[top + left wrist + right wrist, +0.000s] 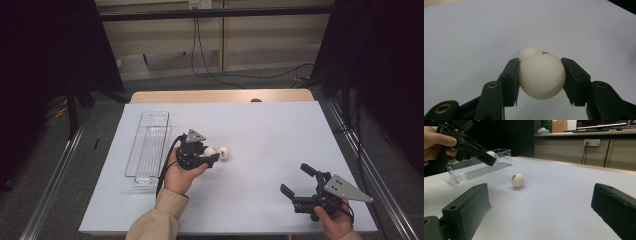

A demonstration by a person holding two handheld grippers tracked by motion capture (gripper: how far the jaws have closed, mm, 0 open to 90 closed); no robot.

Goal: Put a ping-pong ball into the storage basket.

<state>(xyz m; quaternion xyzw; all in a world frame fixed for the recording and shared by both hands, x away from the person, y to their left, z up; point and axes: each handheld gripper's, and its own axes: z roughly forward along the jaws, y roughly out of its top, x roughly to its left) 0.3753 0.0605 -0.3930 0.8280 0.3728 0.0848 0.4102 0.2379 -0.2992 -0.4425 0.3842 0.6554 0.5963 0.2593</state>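
Observation:
My left gripper (211,153) is shut on a white ping-pong ball (541,75), both pads pressed against its sides; the held ball (209,151) hangs a little above the white table. A second white ball (224,152) with a dark mark lies on the table just beyond it, peeking out behind the held one (529,51). In the right gripper view the held ball (493,158) is lifted and the loose ball (518,180) rests on the surface. My right gripper (298,180) stands open near the front right corner, nothing between its jaws.
A clear plastic rectangular container (149,147) lies on the left part of the table (270,125), close to my left hand. Black frame posts flank the table, and cables run along the floor behind it.

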